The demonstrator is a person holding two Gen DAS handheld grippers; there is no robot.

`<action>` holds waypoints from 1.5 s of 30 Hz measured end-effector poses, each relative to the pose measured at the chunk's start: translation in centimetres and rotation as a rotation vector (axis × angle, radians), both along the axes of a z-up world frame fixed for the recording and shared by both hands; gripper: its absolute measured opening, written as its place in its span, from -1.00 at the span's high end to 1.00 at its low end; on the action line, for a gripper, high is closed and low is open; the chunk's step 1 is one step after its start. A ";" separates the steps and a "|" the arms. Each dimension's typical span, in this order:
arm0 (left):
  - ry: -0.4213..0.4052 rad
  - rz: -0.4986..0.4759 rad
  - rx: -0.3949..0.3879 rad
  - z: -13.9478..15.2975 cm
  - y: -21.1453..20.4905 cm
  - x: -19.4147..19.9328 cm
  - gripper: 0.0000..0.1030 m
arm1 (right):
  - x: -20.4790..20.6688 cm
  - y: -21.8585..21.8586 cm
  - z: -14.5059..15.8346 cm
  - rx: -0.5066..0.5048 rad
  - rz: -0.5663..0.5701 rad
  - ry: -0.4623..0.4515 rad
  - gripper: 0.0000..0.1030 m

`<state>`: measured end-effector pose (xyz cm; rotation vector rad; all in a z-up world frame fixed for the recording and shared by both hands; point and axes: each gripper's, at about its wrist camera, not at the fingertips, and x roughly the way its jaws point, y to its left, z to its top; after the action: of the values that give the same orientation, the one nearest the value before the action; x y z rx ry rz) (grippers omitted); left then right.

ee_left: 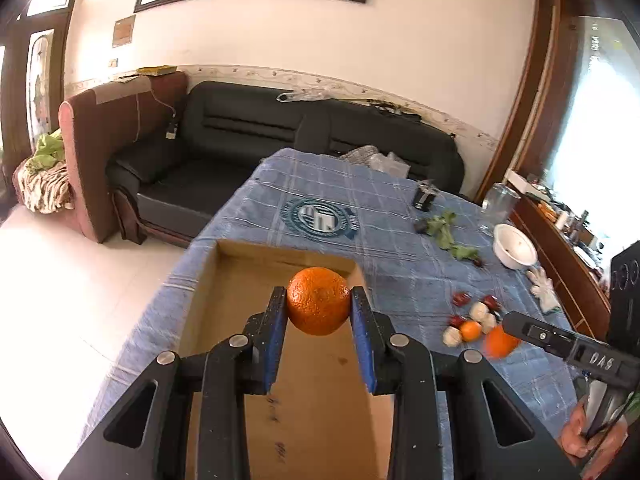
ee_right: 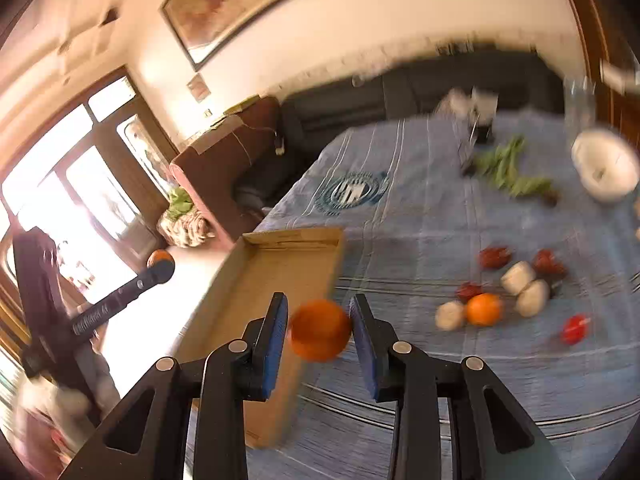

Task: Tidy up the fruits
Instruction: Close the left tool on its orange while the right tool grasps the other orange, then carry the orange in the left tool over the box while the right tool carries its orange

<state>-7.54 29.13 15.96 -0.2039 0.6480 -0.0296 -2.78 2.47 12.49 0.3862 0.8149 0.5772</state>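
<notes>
Blue tablecloth (ee_left: 400, 264), two clamped oranges (ee_left: 319, 301)

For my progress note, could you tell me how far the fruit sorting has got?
Done: nothing visible in the brown cardboard box. In hand: each tool, left and right, grips a round orange. Left: one small orange, red and white pieces on the blue cloth.
</notes>
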 end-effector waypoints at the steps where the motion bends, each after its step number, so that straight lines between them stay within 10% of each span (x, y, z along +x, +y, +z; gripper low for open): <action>1: 0.010 0.007 0.001 -0.1 0.5 0.7 0.41 | 1.2 0.5 -0.4 0.036 0.006 0.052 0.29; 10: 0.121 0.039 0.020 -4.1 2.2 6.8 0.41 | 7.1 5.5 -4.3 0.026 0.069 0.220 0.28; 27: 0.239 0.042 -0.032 -9.9 3.3 9.5 0.41 | 3.4 7.5 -11.3 -0.319 0.194 0.107 0.29; 45: 0.247 0.048 -0.014 -9.3 3.3 9.1 0.41 | 1.6 6.8 -8.8 -0.306 0.191 0.015 0.43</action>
<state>1.60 32.44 6.62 -0.2391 0.8893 0.0376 -1.15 9.27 3.73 0.0324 0.9449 0.6155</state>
